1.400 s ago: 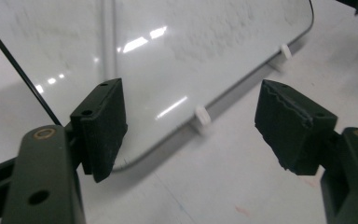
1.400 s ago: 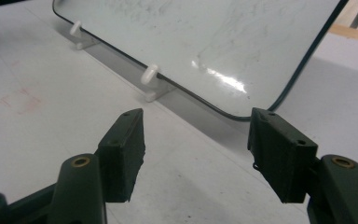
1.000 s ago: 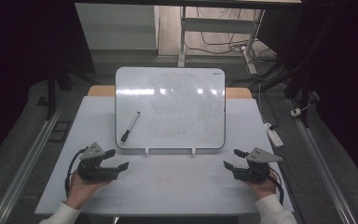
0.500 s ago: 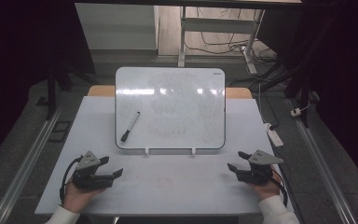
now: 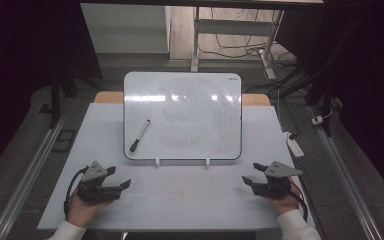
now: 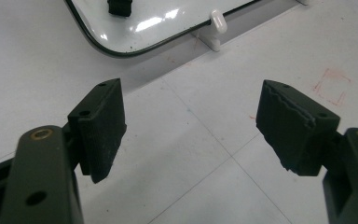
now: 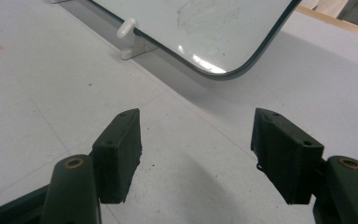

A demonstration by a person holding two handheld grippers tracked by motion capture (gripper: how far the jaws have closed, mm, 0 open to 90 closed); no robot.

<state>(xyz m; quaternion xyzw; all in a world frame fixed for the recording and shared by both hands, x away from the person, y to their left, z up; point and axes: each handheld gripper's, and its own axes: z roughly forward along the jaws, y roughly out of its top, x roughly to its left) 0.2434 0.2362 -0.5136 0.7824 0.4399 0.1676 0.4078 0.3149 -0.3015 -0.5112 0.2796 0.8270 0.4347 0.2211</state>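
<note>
High view, lower left of frame: left gripper (image 5: pixel 114 180) held in the person's left hand (image 5: pixel 82 210), low over the white table (image 5: pixel 190 200), jaws pointing toward frame centre. Left gripper view confirms jaws spread wide, bare table between them, nothing held. A faint red square mark (image 6: pixel 332 86) on the table sits at right of that view.

Centre of frame: whiteboard (image 5: pixel 182 115) propped at a tilt on two small white clips (image 5: pixel 157 161), surface smudged with faint erased traces. A black marker (image 5: pixel 139 135) lies on the board's lower left area, cap end toward the bottom edge.

Lower right of frame: right gripper (image 5: pixel 252 175) in the person's right hand (image 5: pixel 282 202), mirror pose, jaws pointing toward centre. Right gripper view: jaws wide apart, empty; board corner (image 7: pixel 223 70) and one clip (image 7: pixel 126 29) in upper part of that view.

Both grippers well apart from the board.
</note>
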